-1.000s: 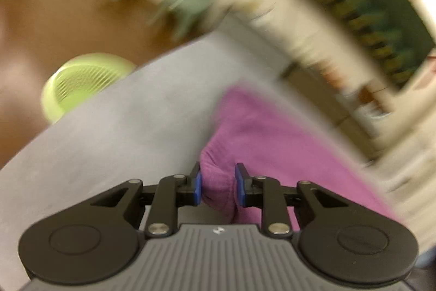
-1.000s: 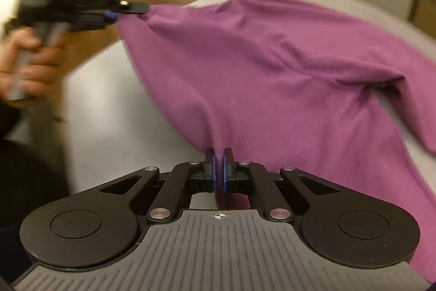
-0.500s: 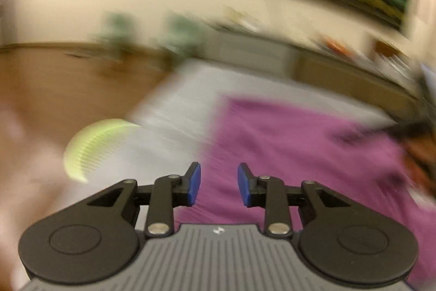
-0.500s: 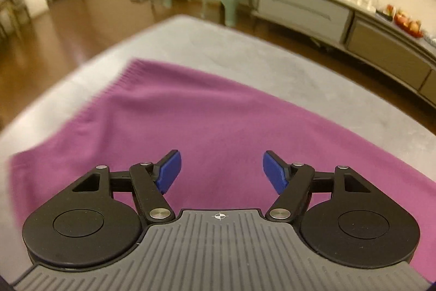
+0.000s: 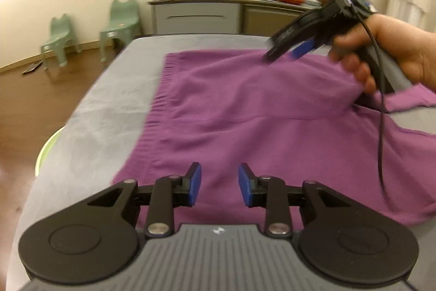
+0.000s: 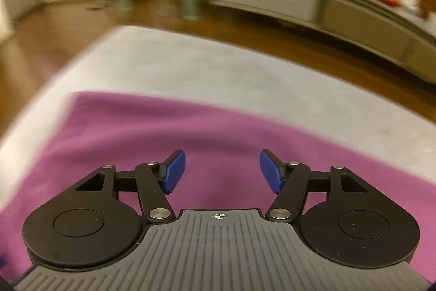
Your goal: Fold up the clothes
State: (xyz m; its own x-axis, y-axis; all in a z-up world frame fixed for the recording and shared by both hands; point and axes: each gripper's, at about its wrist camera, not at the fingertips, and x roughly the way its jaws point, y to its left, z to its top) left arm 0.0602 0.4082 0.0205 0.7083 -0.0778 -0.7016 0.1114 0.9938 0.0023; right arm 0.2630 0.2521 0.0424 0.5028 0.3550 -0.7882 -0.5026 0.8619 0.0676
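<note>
A purple knit garment [image 5: 259, 111] lies spread flat on the grey table [image 5: 109, 100], ribbed hem toward the left. My left gripper [image 5: 219, 185] is open and empty, just above the garment's near edge. My right gripper [image 6: 222, 171] is open and empty above the garment's [image 6: 163, 132] far part. In the left wrist view the right gripper [image 5: 288, 51] is held by a hand over the garment's far right area.
A lime green basket [image 5: 45, 149] sits on the wooden floor beside the table's left edge. Two pale green child chairs [image 5: 122, 18] and a grey sideboard [image 5: 196, 15] with glassware stand along the far wall. A cable hangs from the right gripper.
Both grippers have let go of the garment and opened. The garment has dropped from being held up to lying flat on the table. Both grippers have lifted off it.
</note>
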